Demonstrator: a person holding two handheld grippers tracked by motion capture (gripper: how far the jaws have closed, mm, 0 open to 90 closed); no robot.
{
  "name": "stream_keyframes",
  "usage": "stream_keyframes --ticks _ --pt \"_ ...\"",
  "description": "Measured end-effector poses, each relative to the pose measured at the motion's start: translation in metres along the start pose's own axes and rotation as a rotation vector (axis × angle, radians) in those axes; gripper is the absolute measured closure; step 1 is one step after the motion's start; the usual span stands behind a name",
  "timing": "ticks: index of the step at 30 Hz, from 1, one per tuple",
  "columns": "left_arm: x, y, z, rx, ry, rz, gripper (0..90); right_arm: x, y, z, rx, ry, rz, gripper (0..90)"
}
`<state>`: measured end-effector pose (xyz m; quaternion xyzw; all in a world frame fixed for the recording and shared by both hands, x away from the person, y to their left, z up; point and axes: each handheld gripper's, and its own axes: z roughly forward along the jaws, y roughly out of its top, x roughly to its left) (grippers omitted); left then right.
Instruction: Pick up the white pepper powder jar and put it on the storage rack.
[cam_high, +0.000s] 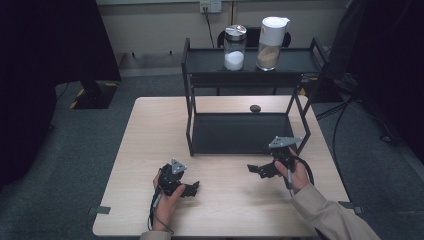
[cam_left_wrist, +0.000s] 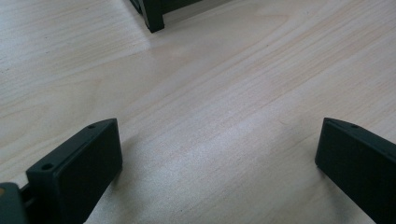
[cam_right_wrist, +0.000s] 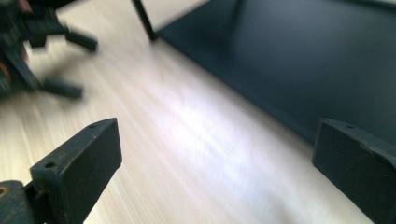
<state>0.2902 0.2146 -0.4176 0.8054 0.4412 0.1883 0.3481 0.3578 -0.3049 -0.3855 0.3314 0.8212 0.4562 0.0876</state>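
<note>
Table (cam_high: 150, 150) carries a black two-tier rack (cam_high: 250, 75) at its far side; on the top shelf stand two upright jars, white-filled (cam_high: 234, 47) left, tan-filled (cam_high: 270, 44) right. Your right gripper (cam_high: 256, 169), jaws wide and empty, sits nearer them; left gripper (cam_high: 192, 187), also spread empty, lies near-left.
</note>
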Motion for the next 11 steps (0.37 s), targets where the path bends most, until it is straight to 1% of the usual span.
stream_keyframes --ticks 2,4,9,11 --pt "0.0 0.0 0.0 0.0 0.0 0.0 0.0 0.003 -0.008 0.005 0.025 -0.009 -0.024 1.0" --pt "0.0 0.0 0.0 0.0 0.0 0.0 0.0 0.007 -0.011 0.008 0.05 -0.021 -0.044 1.2" --pt "-0.001 0.001 0.0 0.002 0.005 -0.005 0.0 0.012 -0.022 0.008 0.052 -0.026 -0.054 1.4" --pt "-0.002 0.001 0.0 0.002 0.008 -0.009 0.0 0.016 -0.025 0.007 0.056 -0.042 -0.069 1.1"
